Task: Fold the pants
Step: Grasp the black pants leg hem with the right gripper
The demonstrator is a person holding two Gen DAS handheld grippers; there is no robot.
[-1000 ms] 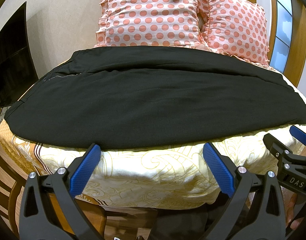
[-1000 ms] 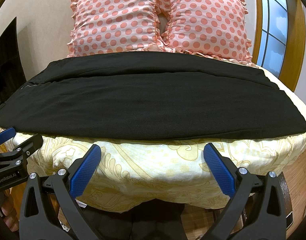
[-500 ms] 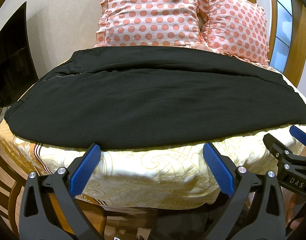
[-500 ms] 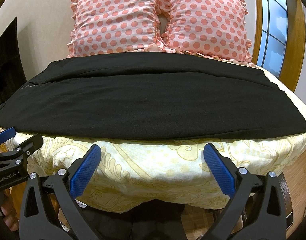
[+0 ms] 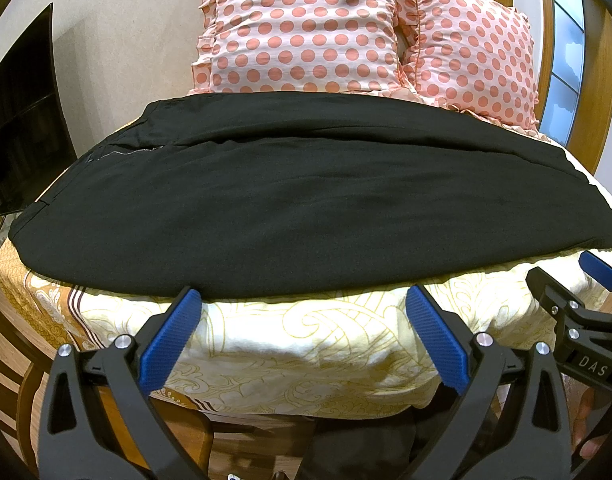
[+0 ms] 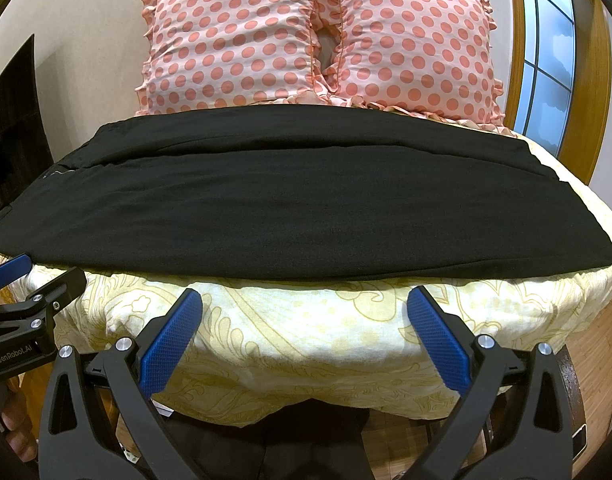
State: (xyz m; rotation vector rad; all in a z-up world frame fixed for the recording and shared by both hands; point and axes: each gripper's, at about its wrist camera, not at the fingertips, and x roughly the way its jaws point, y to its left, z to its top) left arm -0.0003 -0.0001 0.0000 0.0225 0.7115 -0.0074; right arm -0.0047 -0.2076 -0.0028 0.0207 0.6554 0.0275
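Across the bed [image 5: 306, 344], edge to edge, I see the black pants [image 5: 298, 208] spread flat, a smooth matte weave lying sideways with the waist at the left edge, where a short zipper line shows, and the leg ends at the right edge. One long seam fold runs the length of the cloth. Under them lies a pale yellow bedspread [image 6: 329, 336] printed with curling gold scrollwork, draping softly over the near edge.

At the near left edge I hold the left gripper [image 5: 306, 336]; its fingers [image 5: 170, 340], ridged blue rubber pads on black plastic arms, are spread wide and grip nothing, their tips just short of the pants' near hem. Toward the near right edge the right gripper [image 6: 306, 336] hangs the same way, its fingers [image 6: 437, 344] splayed wide and bare, apart from the cloth.

Along the far edge two plump pillows [image 6: 317, 40] stand side by side, touching, pink with coral dots and ruffled borders. A flat dark screen [image 5: 22, 120] leans off the left side, and a wooden-framed window [image 6: 553, 60] rises on the right.
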